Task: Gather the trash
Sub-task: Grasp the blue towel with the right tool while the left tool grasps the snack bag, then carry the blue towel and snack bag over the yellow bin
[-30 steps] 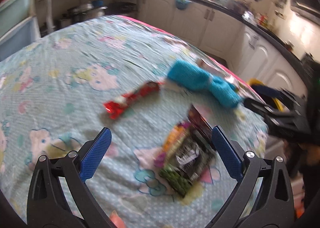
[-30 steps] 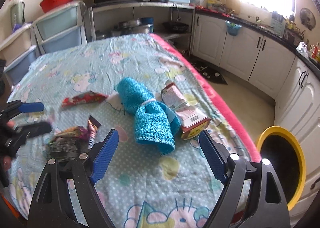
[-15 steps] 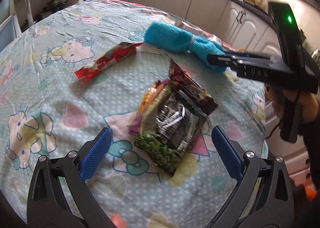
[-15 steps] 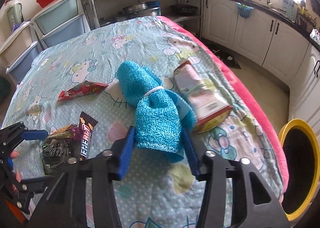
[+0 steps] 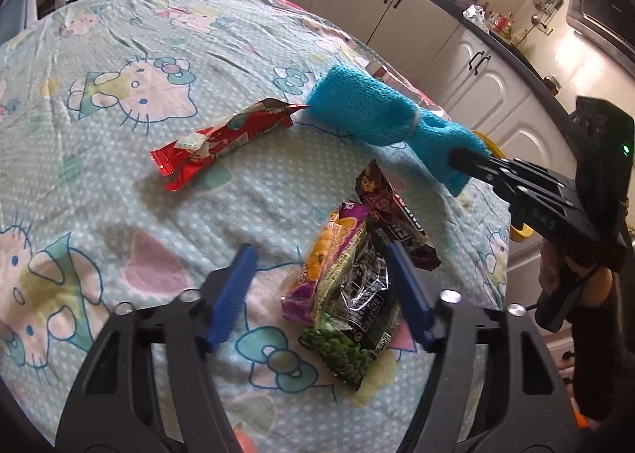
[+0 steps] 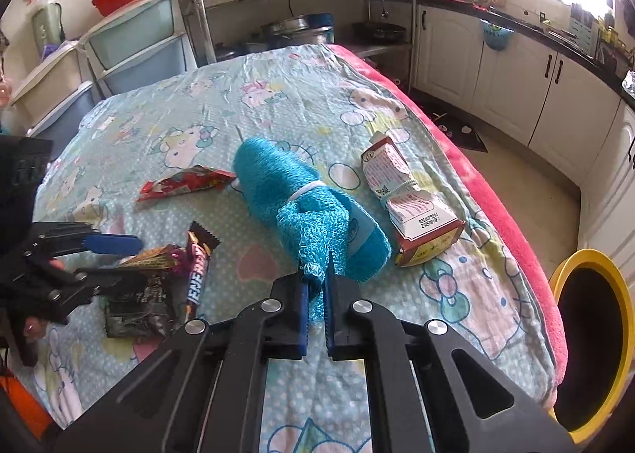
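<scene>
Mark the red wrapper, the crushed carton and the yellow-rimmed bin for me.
red wrapper (image 5: 222,141), left wrist view, middle of the wrapper.
crushed carton (image 6: 412,211), right wrist view, on its printed side.
yellow-rimmed bin (image 6: 626,338), right wrist view, on its yellow rim.

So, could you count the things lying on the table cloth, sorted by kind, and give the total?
Snack wrappers: 4 (red wrapper, chocolate bar wrapper, orange and purple packet, green pea packet)
Blue mesh cloths: 1 (blue cloth, pinched by the right gripper)
Cartons: 1 (crushed carton)
Total: 6
</scene>
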